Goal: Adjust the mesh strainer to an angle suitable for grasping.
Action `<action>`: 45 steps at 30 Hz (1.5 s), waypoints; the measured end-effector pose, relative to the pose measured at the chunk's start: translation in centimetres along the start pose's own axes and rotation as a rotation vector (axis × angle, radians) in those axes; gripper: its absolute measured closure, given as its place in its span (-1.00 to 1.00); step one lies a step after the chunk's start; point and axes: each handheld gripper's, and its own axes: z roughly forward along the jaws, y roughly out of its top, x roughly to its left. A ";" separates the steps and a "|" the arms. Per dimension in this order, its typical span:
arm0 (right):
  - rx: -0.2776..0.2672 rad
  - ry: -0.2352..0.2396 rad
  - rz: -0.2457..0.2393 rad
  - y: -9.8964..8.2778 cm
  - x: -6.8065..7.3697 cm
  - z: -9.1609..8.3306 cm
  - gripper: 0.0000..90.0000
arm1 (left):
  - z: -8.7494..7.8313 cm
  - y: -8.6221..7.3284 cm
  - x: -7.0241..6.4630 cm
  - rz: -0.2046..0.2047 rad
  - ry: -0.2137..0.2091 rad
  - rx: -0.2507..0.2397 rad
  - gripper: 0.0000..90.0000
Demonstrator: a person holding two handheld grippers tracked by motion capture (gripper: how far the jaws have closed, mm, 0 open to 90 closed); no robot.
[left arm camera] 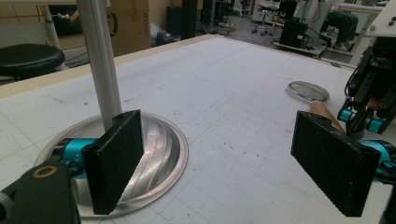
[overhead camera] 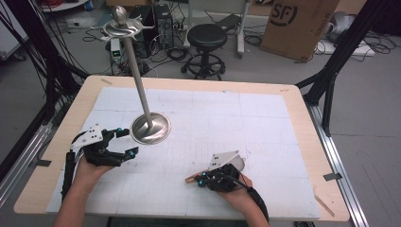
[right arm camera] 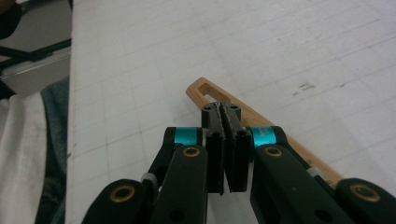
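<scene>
Your right gripper [overhead camera: 204, 178] lies low over the near right part of the white gridded table mat [overhead camera: 246, 123], its jaws pressed flat together; in the right gripper view they sit above the wooden handle [right arm camera: 243, 114] of a small mesh strainer, and whether they pinch the wood or merely rest shut over it cannot be told. The handle ends in a slotted hanging loop beyond the jaw tips, while the round mesh bowl [left arm camera: 308, 90] lies flat on the mat behind the gripper, as the left gripper view shows. Your left gripper [overhead camera: 124, 142] hovers at the near left with its jaws spread wide and empty, just beside the dished base [overhead camera: 150, 128] of the metal hanging stand. The stand's pole [overhead camera: 138, 75] rises, leaning, to a crown of hooks [overhead camera: 121, 27] at its top. The step in hand appears to be the pickup of the strainer. The next move calls for a firm grip on the handle, a lift clear of the mat, and a carry up to the crown so that the slot can be threaded over a hook; the free gripper could steady the base against tipping.
</scene>
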 end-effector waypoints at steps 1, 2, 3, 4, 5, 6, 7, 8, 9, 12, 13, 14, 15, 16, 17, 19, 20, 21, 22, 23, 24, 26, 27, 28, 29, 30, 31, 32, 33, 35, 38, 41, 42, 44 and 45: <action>0.007 -0.009 0.009 0.2 0.0 0.1 0.96 | 0.0 0.0 0.0 0.000 0.001 0.003 -0.61; 0.011 -0.021 0.013 0.3 -0.1 0.2 0.96 | 0.0 0.0 0.0 0.001 0.003 0.005 -0.61; 0.020 -0.030 0.016 0.5 -0.1 0.4 0.96 | 0.0 0.0 0.1 0.002 0.004 0.007 -0.61; 0.031 -0.036 0.016 0.6 -0.1 0.6 0.96 | 0.0 0.0 0.1 0.002 0.004 0.007 -0.61; 0.039 -0.044 0.017 0.8 0.0 0.7 0.96 | 0.0 -0.1 0.1 0.001 0.006 0.009 -0.61; 0.046 -0.049 0.013 1.0 -0.1 0.9 0.96 | 0.0 -0.1 0.1 0.001 0.006 0.009 -0.61; 0.057 -0.056 0.012 1.2 -0.1 1.0 0.96 | 0.0 -0.1 0.1 0.001 0.006 0.010 -0.61; 0.062 -0.064 0.013 1.4 -0.2 1.1 0.96 | 0.0 -0.1 0.1 0.001 0.005 0.010 -0.61; 0.065 -0.066 0.016 1.6 -0.3 1.1 0.96 | 0.0 -0.1 0.1 0.001 0.006 0.011 -0.61; 0.069 -0.082 0.026 2.0 -0.8 1.1 0.96 | 0.0 -0.1 0.1 -0.001 0.006 0.013 -0.61; 0.065 -0.087 0.032 2.0 -1.0 1.0 0.96 | 0.0 -0.1 0.1 -0.002 0.006 0.013 -0.61; 0.067 -0.092 0.046 2.1 -1.2 0.9 0.96 | 0.0 -0.1 0.1 -0.002 0.006 0.012 -0.61; 0.064 -0.099 0.053 2.1 -1.4 0.8 0.96 | 0.0 -0.1 0.1 -0.003 0.006 0.012 -0.61; 0.067 -0.098 0.067 2.1 -1.5 0.7 0.96 | 0.0 -0.1 0.1 -0.003 0.007 0.013 -0.61; 0.065 -0.106 0.070 2.1 -1.8 0.7 0.96 | 0.0 -0.1 0.2 -0.003 0.006 0.013 -0.61; 0.068 -0.116 0.087 2.1 -2.1 0.6 0.96 | 0.0 -0.1 0.2 -0.003 0.007 0.013 -0.61; 0.071 -0.117 0.095 2.1 -2.3 0.6 0.96 | 0.0 -0.1 0.1 -0.005 0.007 0.012 -0.61; 0.076 -0.123 0.095 2.1 -2.4 0.7 0.96 | 0.0 -0.1 0.2 -0.005 0.008 0.013 -0.61; 0.081 -0.123 0.100 2.2 -2.4 0.7 0.96 | 0.0 -0.1 0.1 -0.005 0.009 0.012 -0.61; 0.081 -0.127 0.097 2.2 -2.5 0.7 0.96 | 0.0 -0.1 0.1 -0.005 0.009 0.012 -0.61; 0.084 -0.128 0.103 2.2 -2.5 0.6 0.96 | -0.1 -0.1 0.2 -0.005 0.009 0.012 -0.61; 0.075 -0.133 0.100 2.3 -2.6 0.5 0.96 | -0.1 -0.1 0.2 -0.005 0.010 0.012 -0.61; 0.075 -0.134 0.101 2.3 -2.6 0.4 0.96 | 0.0 -0.1 0.2 -0.006 0.009 0.014 -0.61; 0.078 -0.133 0.109 2.3 -2.6 0.3 0.96 | 0.0 -0.1 0.2 -0.006 0.009 0.013 -0.61; 0.073 -0.137 0.109 2.3 -2.7 0.3 0.96 | 0.0 -0.1 0.2 -0.006 0.009 0.013 -0.61; 0.074 -0.131 0.110 2.3 -2.6 0.2 0.96 | 0.0 -0.1 0.2 -0.006 0.010 0.016 -0.61; 0.069 -0.134 0.108 2.3 -2.6 0.2 0.95 | 0.0 -0.1 0.2 -0.007 0.011 0.014 -0.61; 0.064 -0.130 0.108 2.3 -2.5 0.0 0.93 | 0.0 -0.1 0.2 -0.007 0.009 0.014 -0.61; 0.050 -0.131 0.096 2.3 -2.5 -0.3 0.89 | 0.0 -0.1 0.2 -0.007 0.009 0.014 -0.61; 0.017 -0.126 0.097 2.2 -2.5 -1.0 0.84 | -0.1 -0.1 0.2 -0.007 0.011 0.007 -0.61; -0.033 -0.129 0.099 1.7 -2.6 -2.5 0.79 | -0.2 0.0 0.2 -0.007 0.010 0.003 -0.61; -0.073 -0.142 0.102 1.1 -2.5 -4.0 0.73 | -0.2 0.0 0.2 -0.009 0.010 0.000 -0.61; -0.087 -0.145 0.099 0.8 -2.4 -4.4 0.71 | -0.2 0.0 0.2 -0.006 0.012 0.001 -0.61; -0.115 -0.151 0.090 0.3 -2.3 -5.3 0.69 | -0.2 0.0 0.2 -0.004 0.012 -0.003 -0.61; -0.128 -0.155 0.091 0.0 -2.3 -5.7 0.66 | -0.2 0.0 0.2 -0.004 0.012 -0.003 -0.61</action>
